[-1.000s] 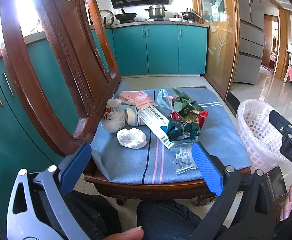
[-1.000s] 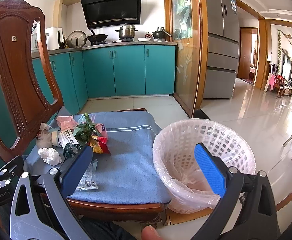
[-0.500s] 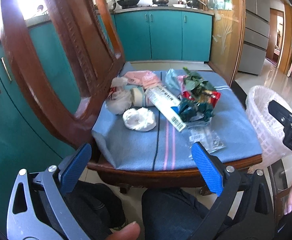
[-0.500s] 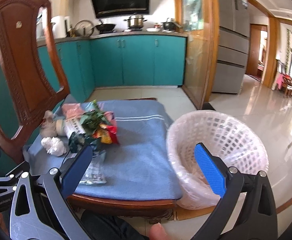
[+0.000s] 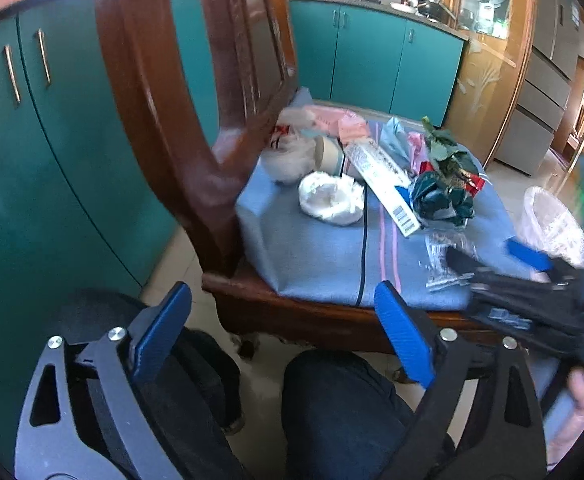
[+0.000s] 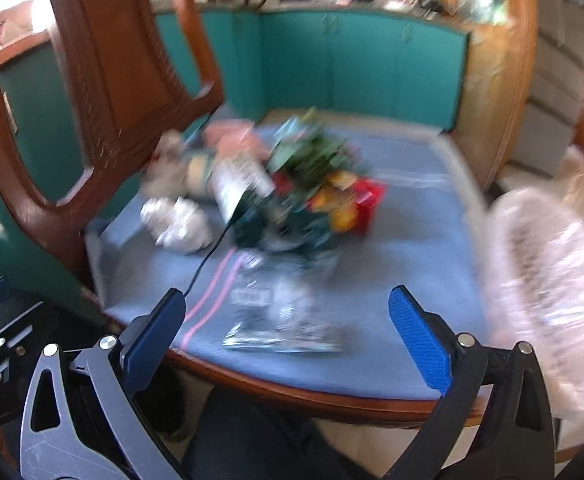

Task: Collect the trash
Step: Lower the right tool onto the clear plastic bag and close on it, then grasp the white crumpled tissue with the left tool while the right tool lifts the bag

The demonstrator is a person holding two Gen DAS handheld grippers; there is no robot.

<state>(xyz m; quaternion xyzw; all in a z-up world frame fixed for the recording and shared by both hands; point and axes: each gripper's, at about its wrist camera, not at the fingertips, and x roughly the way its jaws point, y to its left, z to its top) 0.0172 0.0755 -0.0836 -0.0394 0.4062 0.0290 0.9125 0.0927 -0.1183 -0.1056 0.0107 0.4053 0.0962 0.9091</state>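
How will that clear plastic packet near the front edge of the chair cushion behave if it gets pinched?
The clear plastic packet looks thin and crinkled, so it will probably flop and bend. It lies flat on the blue cushion, so it may slide before lifting. It is likely very light.

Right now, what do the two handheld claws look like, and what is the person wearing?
Both claws match: the left claw and right claw have grey metal arms with cut-outs and silver rivets, tipped with textured blue pads. The right claw's black body carries white lettering, seen from the left camera. Dark trousers cover the person's legs.
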